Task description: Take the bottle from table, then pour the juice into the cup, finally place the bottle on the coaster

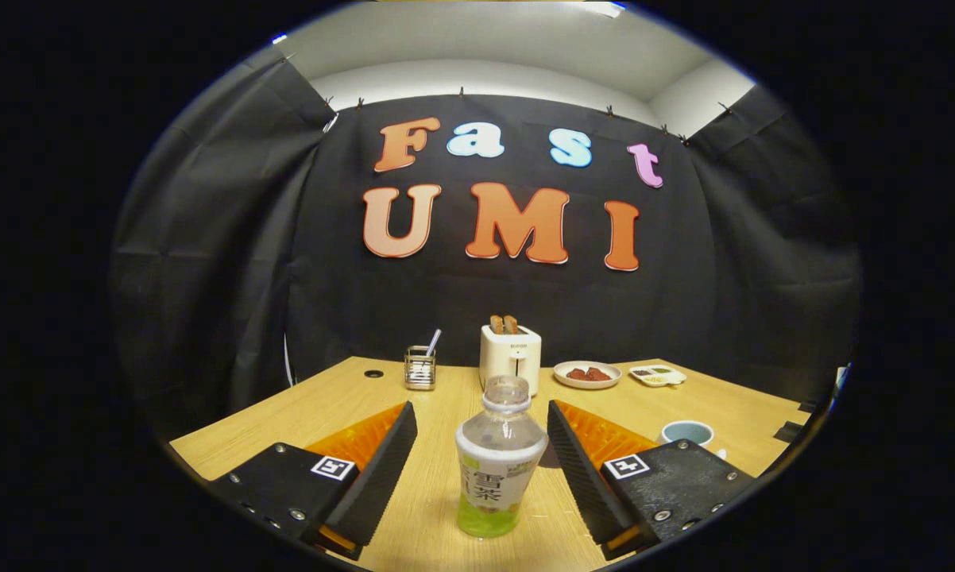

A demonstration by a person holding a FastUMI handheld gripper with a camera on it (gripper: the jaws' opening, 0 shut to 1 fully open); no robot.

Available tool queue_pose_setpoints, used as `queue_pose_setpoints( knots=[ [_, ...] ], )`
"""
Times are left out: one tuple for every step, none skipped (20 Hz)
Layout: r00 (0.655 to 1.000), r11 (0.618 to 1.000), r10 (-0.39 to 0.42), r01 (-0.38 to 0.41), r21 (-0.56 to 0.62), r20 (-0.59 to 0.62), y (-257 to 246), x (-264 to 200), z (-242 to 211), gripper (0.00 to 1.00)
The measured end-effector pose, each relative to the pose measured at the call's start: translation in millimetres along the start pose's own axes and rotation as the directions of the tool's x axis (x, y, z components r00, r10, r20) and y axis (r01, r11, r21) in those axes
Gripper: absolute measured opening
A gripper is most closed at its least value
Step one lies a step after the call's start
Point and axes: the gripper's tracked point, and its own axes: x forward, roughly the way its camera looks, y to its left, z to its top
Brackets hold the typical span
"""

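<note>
The bottle (500,461) stands upright on the wooden table (438,508), between the two fingers of the gripper (482,477) and a little nearer the right one. It is clear plastic with no cap visible on its neck, a label round its lower half, and a shallow band of green juice at the bottom. The fingers are spread wide, with table showing on both sides of the bottle; neither finger touches it, so nothing is held.

By my reading this is the first step, taking the bottle from the table, with the approach made and the grasp not yet begun. The next move calls for bringing both fingers in on the labelled body evenly, probably after a small shift so the bottle sits midway, since a one-sided push could tip a light, nearly empty bottle.

Beyond the right finger, just past its tip, sits the cup (687,433), pale with a bluish inside, upright and well placed for the pour. I cannot pick out a coaster for certain.

Farther ahead, beyond the bottle, a toaster (510,357) holds two slices. Ahead to the left is a small wire holder (419,367) with a utensil standing in it; ahead to the right are a plate (587,374) with reddish food and a small tray (657,374).
</note>
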Motion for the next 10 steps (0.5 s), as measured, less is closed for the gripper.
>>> queue_pose_setpoints(
  knots=[
    [0.999,1.0,-0.009,0.008,-0.018,-0.031,-4,5,-12,0.99],
    [0.998,1.0,-0.017,0.016,-0.025,-0.059,-5,6,-21,0.98],
    [0.998,1.0,-0.018,0.016,-0.023,-0.068,-7,9,-26,0.98],
    [0.997,1.0,-0.021,0.019,-0.018,-0.078,-8,11,-31,0.98],
    [0.996,1.0,-0.022,0.021,-0.014,-0.09,-9,14,-37,0.98],
    [0.994,1.0,-0.023,0.022,-0.012,-0.107,-10,17,-44,0.97],
    [0.993,1.0,-0.024,0.023,-0.01,-0.117,-10,20,-48,0.96],
    [0.991,1.0,-0.021,0.021,-0.003,-0.133,-11,21,-55,0.93],
    [0.989,1.0,-0.016,0.017,0.009,-0.148,-11,22,-62,0.92],
    [0.988,1.0,0.0,0.005,0.029,-0.157,-7,23,-66,0.86]
  ],
)
